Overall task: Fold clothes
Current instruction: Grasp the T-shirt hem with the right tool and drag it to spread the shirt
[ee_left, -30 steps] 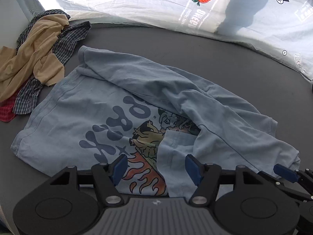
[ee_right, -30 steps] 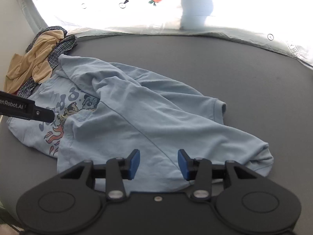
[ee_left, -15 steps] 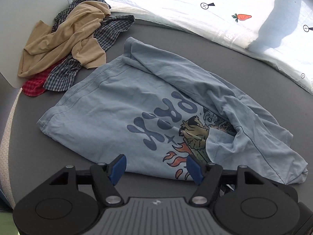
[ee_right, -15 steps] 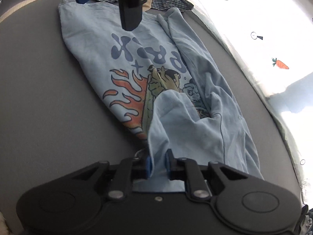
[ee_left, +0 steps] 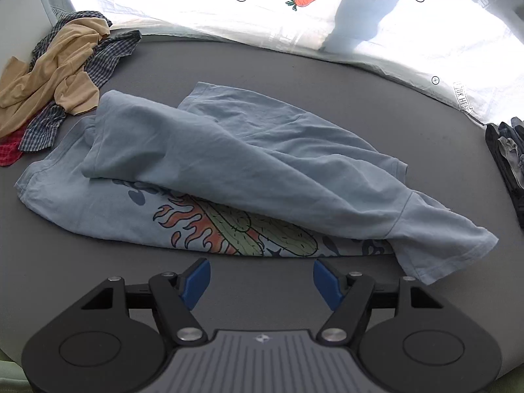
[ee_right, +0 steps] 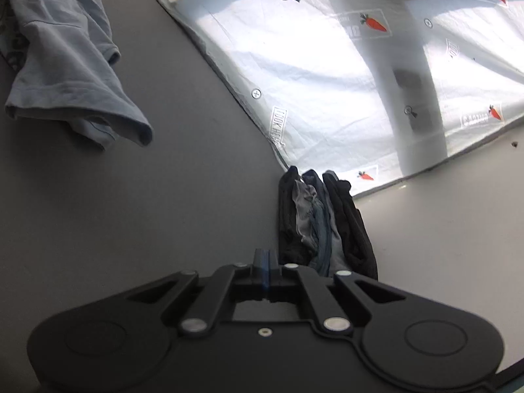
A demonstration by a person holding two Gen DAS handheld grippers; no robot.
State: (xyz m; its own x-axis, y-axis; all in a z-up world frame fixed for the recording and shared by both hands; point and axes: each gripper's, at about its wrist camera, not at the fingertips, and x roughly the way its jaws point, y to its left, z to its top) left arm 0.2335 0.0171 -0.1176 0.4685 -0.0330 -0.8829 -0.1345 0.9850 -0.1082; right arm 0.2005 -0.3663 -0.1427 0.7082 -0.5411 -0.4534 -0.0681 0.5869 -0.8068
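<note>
1. My left tool (ee_left: 260, 278) hangs over bare grey table (ee_left: 294, 65), its blue pads apart and still spreading, with nothing between them.
2. Just ahead of that tool lies the blue tee (ee_left: 235, 163), crumpled, with one half thrown over the other. A flame-and-cactus print shows along the edge nearest the tool.
3. One sleeve (ee_left: 458, 245) of the tee trails out ahead and to the right of the left tool, flat on the table.
4. Far ahead and to the left of the left tool sits a heap (ee_left: 55, 75) of tan, checked and red clothes, touching the tee's far left corner.
5. My right tool (ee_right: 263, 271) has its pads pressed together and grips nothing.
6. Just ahead and to the right of the right tool is a dark stack (ee_right: 324, 222) of folded clothes at the table's edge.
7. The tee's sleeve lies well ahead and to the left of the right tool, apart from it.
8. A white sheet (ee_right: 311, 65) printed with carrots rises beyond the table.
</note>
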